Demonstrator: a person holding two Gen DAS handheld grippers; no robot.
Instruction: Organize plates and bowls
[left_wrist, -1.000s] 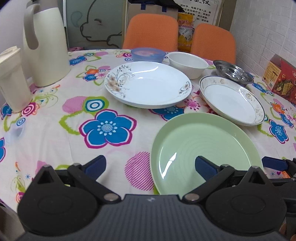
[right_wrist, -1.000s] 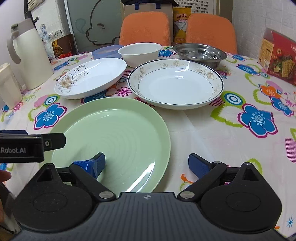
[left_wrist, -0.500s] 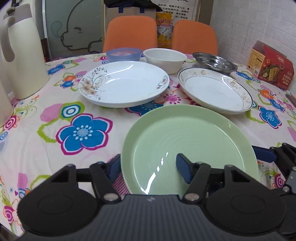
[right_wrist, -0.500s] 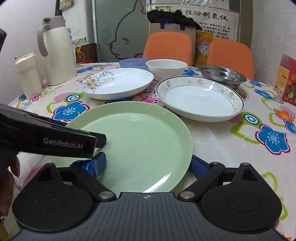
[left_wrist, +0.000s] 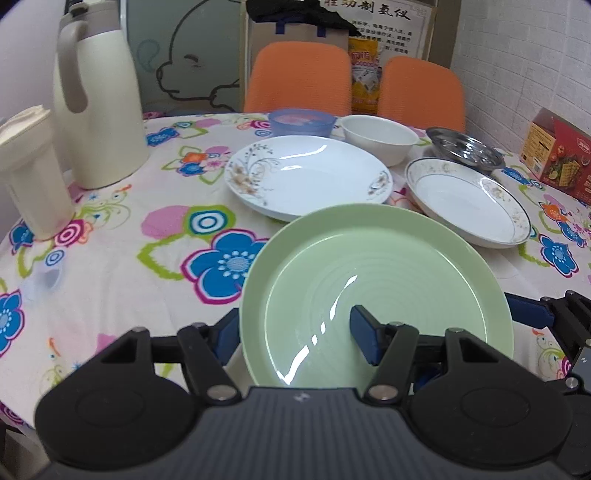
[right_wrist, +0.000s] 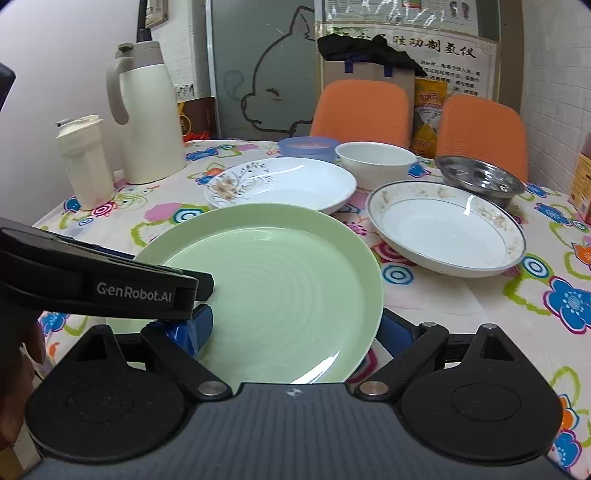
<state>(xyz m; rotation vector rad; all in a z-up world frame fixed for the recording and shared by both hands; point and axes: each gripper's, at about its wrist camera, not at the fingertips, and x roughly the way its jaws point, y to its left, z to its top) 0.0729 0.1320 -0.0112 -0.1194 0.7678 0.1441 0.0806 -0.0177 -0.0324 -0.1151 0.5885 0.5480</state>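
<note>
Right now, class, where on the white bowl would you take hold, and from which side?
Grip the white bowl by its near rim, one finger inside and one outside, coming from above: it stands upright and open. The floral plate sits just in front and the blue bowl beside it, so a low approach looks crowded.

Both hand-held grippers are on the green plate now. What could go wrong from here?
1. Each hand-held gripper, left and right, straddles only the near rim of the green plate; it may tip or slip.
2. Its far edge sits close to the floral plate and the gold-rimmed plate, so it may knock them.
</note>
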